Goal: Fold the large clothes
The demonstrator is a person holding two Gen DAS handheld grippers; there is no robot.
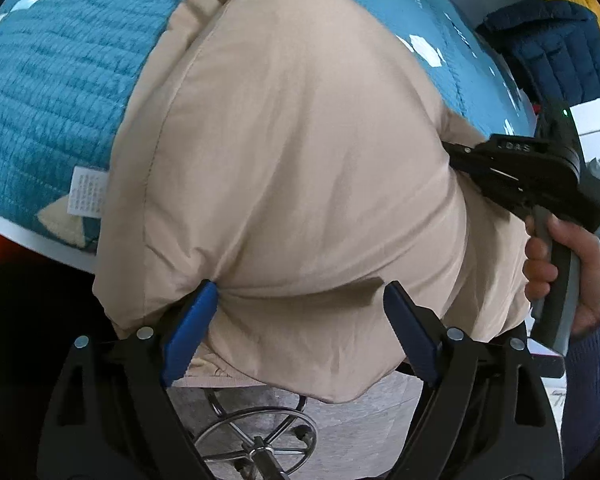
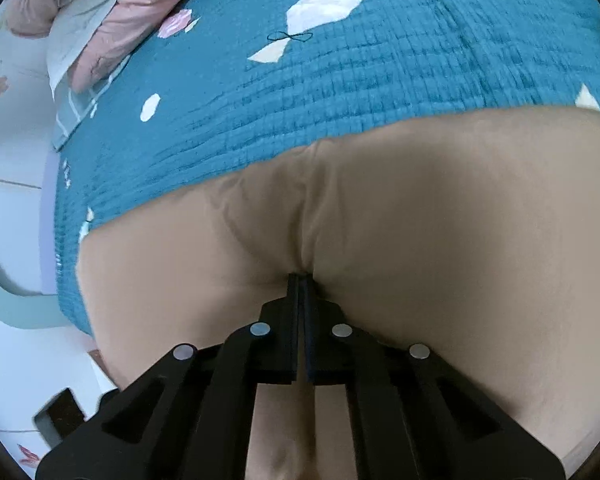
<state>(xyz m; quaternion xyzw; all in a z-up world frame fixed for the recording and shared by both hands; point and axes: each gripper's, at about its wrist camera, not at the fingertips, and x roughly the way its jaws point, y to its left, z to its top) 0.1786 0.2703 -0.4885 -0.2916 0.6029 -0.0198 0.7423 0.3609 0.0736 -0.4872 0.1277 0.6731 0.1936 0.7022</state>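
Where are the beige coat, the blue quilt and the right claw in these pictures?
Beige coat (image 1: 300, 160): left wrist view, on its puffy middle panel.
Blue quilt (image 2: 340, 100): right wrist view, on bare ribbed fabric above the coat.
Right claw (image 2: 301, 280): right wrist view, at its closed tips pinching the coat.

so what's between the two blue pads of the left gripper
In the left wrist view, the puffy beige padded jacket bulges between the left gripper's wide-open jaws; one pad touches a crease, the other appears to stand apart.
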